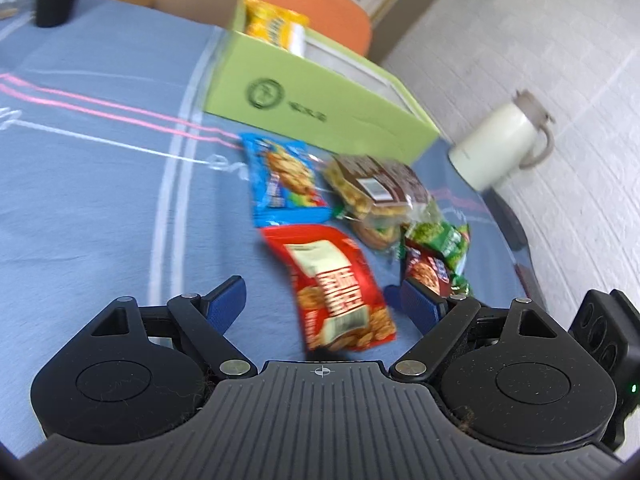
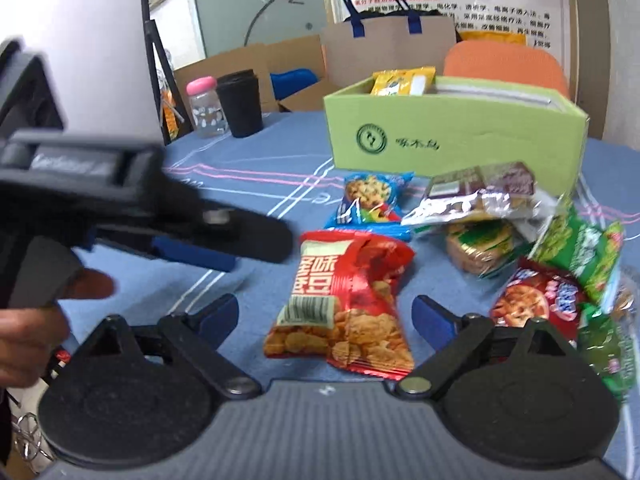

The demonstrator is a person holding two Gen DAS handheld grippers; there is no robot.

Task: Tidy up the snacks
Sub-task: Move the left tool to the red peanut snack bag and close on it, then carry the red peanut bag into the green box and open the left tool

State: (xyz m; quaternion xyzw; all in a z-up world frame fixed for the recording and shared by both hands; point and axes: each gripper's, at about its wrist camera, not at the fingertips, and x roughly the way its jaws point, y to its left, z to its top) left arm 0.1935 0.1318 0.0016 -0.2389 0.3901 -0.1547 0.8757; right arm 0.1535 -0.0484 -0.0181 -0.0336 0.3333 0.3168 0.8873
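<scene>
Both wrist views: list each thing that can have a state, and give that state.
left gripper: open, empty, red packet ahead between its fingers
right gripper: open, empty
green box: open-topped, upright
yellow packet: standing in the box
red packet: lying on the cloth, sealed
blue cookie packet: lying flat, outside the box
white mug: lid on
pink-capped bottle: upright, capped

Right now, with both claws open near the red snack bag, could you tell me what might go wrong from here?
1. Both the left claw and the right claw frame the same red snack bag; they could collide.
2. The bag's top looks crumpled, perhaps open; a tilted lift might spill it.
3. The white jug sits at the table's edge beside the green box; a wide swing could knock it off.
</scene>
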